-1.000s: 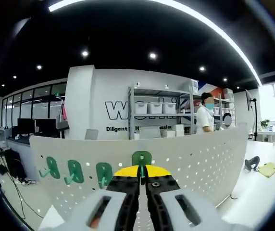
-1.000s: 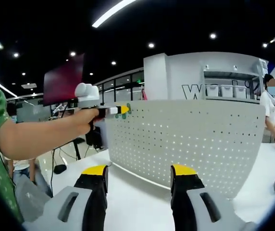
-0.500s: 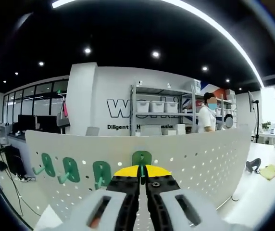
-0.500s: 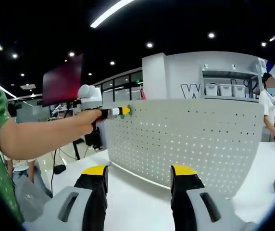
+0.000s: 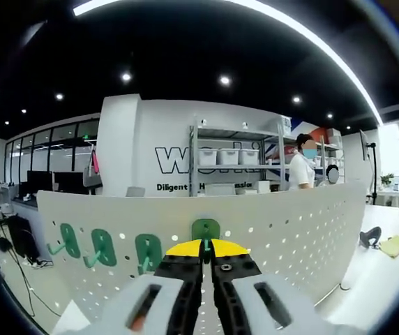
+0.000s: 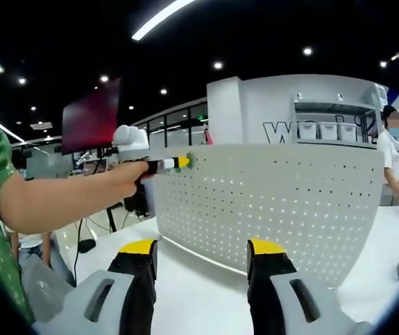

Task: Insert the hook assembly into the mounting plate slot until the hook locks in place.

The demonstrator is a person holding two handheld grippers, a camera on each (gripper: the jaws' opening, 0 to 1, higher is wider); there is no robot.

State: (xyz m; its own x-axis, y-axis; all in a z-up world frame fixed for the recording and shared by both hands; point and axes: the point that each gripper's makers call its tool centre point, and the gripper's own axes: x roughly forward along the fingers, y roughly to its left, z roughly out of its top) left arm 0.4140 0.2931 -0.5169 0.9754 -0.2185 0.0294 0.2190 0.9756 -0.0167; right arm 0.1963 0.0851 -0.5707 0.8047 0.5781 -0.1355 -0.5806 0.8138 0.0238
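Observation:
My left gripper (image 5: 206,246) is shut on a green hook (image 5: 205,229), holding it flat against the white perforated mounting plate (image 5: 290,227) near its top edge. To its left, three green hooks (image 5: 105,246) hang on the plate in a row. In the right gripper view the same plate (image 6: 276,202) stands upright on the white table (image 6: 199,293). There the left gripper (image 6: 175,162), held in a person's hand, touches the plate's upper left corner. My right gripper (image 6: 202,255) stands open and empty, low in front of the plate.
A person (image 5: 298,166) stands by grey shelving (image 5: 227,164) behind the plate. Desks with monitors (image 5: 35,183) line the far left. A yellow item (image 5: 393,244) and a dark object (image 5: 368,236) lie on the table right of the plate.
The left gripper with its hook has crept slightly toward the plate. The right gripper has stayed still and open.

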